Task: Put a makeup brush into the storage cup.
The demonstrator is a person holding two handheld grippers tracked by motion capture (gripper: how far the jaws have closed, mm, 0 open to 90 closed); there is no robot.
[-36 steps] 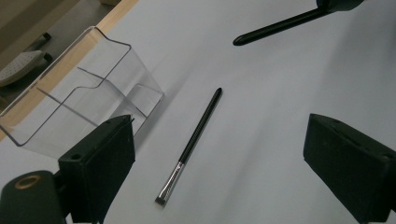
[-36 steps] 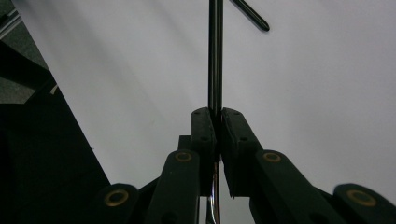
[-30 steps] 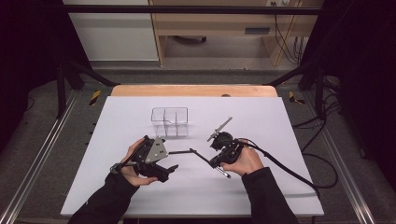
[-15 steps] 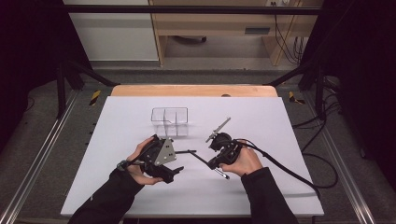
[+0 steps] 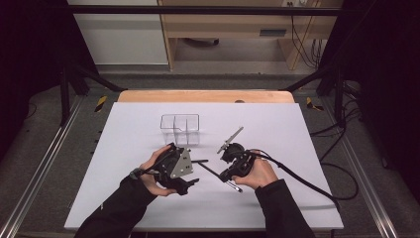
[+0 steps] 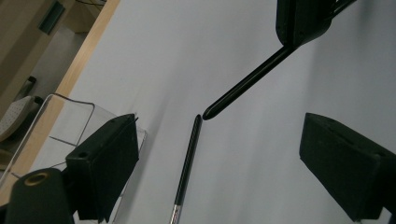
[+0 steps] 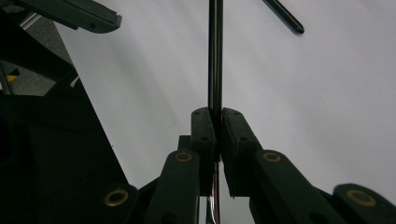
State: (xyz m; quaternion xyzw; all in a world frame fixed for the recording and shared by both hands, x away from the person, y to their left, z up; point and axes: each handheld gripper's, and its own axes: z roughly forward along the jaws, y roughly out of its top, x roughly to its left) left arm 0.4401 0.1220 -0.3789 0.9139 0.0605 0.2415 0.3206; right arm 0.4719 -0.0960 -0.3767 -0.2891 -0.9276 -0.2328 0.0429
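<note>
A: Centrally on the white table (image 5: 297,148), the right gripper (image 7: 215,122) has its jaws pressed together on a slim black rod (image 7: 215,51), which sticks out ahead of the pads.

B: And the other tool?

A: To the left, the left gripper (image 5: 194,171) stands with jaws well apart and nothing between the pads. In the left gripper view a second black rod (image 6: 187,168) with a metal end lies flat on the table between the jaws, its tip just beside the tip of the clamped rod (image 6: 247,81).

B: Where are the rods in the scene?

A: Between the two hands, near the middle of the table. A clear plastic box (image 5: 180,129) with compartments sits just beyond the left hand (image 5: 156,168), towards the far edge.

B: Any brand, label or writing?

A: None can be read on the grippers, rods or box.
</note>
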